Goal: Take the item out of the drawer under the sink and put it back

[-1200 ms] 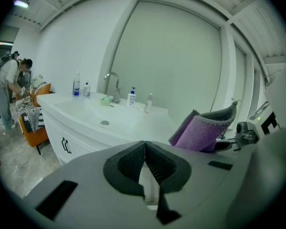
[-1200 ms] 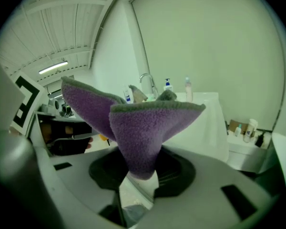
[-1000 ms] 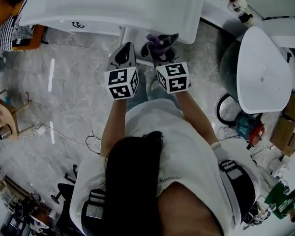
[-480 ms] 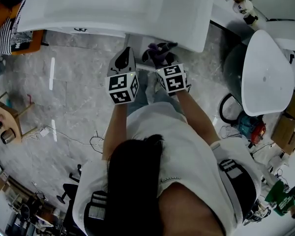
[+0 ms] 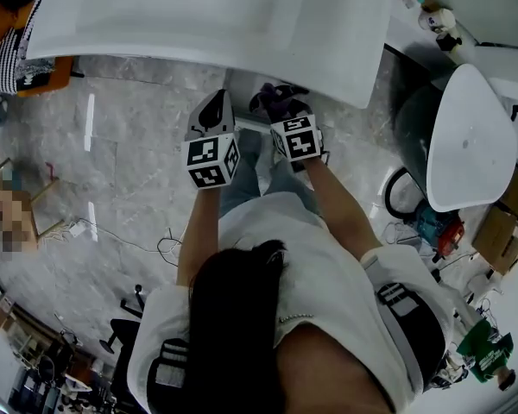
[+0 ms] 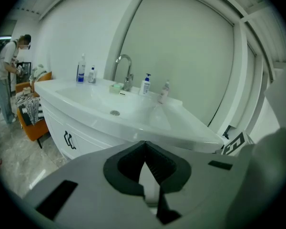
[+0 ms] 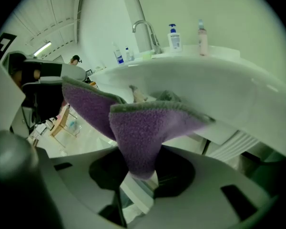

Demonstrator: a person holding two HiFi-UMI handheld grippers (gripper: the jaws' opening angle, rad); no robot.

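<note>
your right gripper (image 5: 281,109) is clamped on the cloth (image 7: 133,132), which juts forward just under the sink (image 7: 219,94); your left gripper (image 5: 216,103) sits beside it, jaws together, empty

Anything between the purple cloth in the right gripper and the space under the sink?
Nothing visible. The cloth, clamped in the right gripper, is at the sink's front edge. The left gripper, shut and empty, sits beside it, not ahead. The drawer itself cannot be made out.
</note>
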